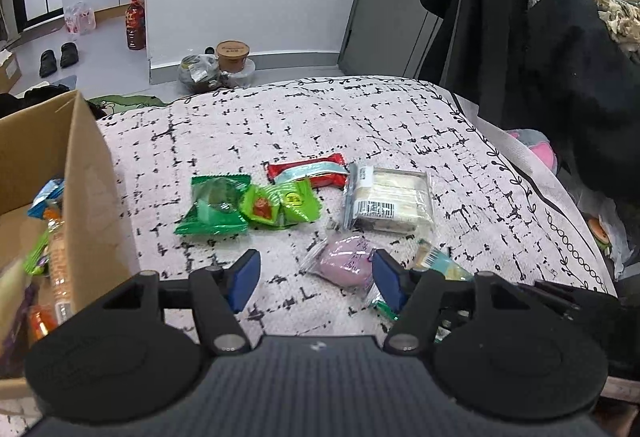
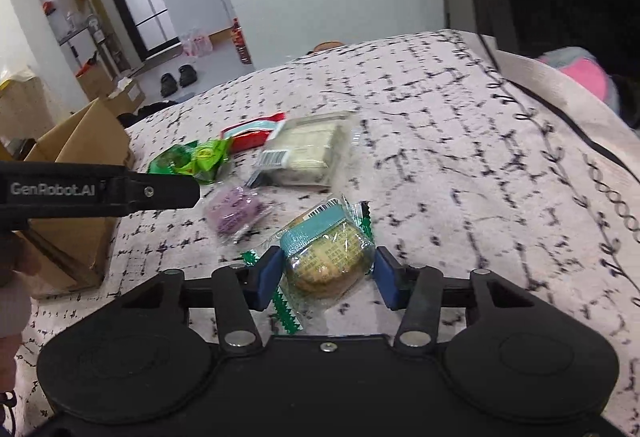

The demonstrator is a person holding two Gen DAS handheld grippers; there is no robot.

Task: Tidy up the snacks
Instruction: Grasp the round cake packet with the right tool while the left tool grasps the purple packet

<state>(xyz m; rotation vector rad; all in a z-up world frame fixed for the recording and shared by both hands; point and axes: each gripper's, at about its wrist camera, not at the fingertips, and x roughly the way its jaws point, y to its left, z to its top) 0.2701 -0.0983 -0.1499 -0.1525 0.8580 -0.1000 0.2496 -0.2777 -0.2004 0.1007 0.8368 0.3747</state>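
A wrapped round cake [image 2: 326, 261], pale brown in clear film with a teal band and a barcode, lies on the near part of a patterned cloth [image 2: 460, 141]. It sits between the blue pads of the right gripper [image 2: 326, 277]; the left pad touches the wrapper, but blur leaves it unclear whether the right pad presses, so I cannot tell if the cake is gripped.

Just left and a little farther lies a purple snack [image 1: 346, 261] in clear film. The left gripper [image 1: 316, 279] stands open over the cloth, its right pad at the purple snack's edge, nothing between the pads. Seen from the right, its side reads "GenRobot.AI".

Farther off lie a green packet [image 1: 216, 205], a smaller green packet [image 1: 284, 205] with a red and yellow label, a red packet [image 1: 308, 171], and a clear pack of pale bars [image 1: 390, 199] with a barcode label; its print is too small to read.

At the left edge stands an open cardboard box [image 1: 80, 197] holding several snacks. Dark coats [image 1: 540, 37] hang at the far right.
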